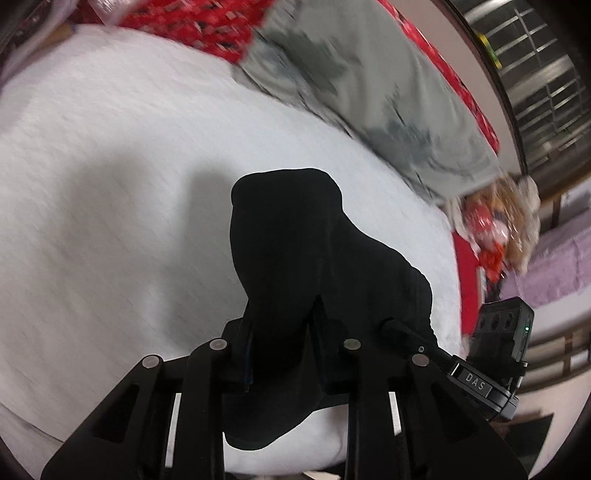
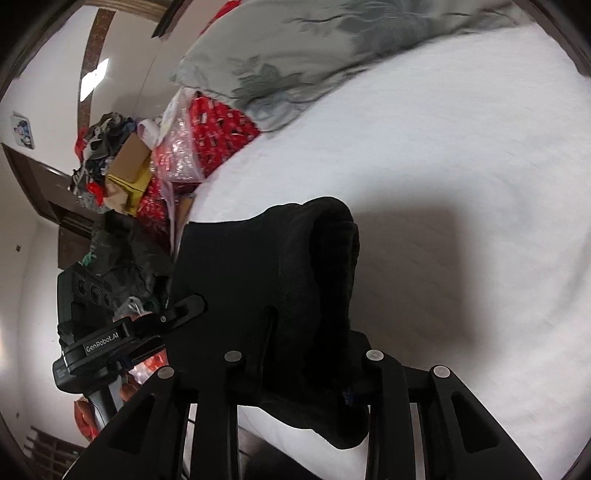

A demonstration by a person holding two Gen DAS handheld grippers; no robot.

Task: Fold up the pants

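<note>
Left wrist view shows me the black pants (image 1: 291, 258) bunched and draped over the front of my left gripper (image 1: 282, 332), whose two fingers are pinched together on a fold of the cloth; the fabric hangs above the white bedspread (image 1: 110, 166) and a flap of it drops below the fingers toward me. Just beside the pants on their right I see my right gripper (image 1: 406, 330) reaching into the same bundle, its camera body labelled "DAS".

From the right wrist view, the pants (image 2: 280, 280) are rolled into a thick hump over that gripper's (image 2: 306, 354) fingers, which are clamped on the cloth, with a fold sagging beneath them over the bedspread (image 2: 461, 147). My left gripper (image 2: 184, 308) touches the pants at their left edge.

Beyond the pants, on the far side of the bedspread, lies a grey floral quilt (image 1: 369, 85) over a red patterned cover (image 1: 207, 22). Left of the pants in the right wrist view, past the bed's edge, a heap of bags, boxes and clothes (image 2: 125, 162) is piled against the wall. Motion blur softens the edges of the bedding.
</note>
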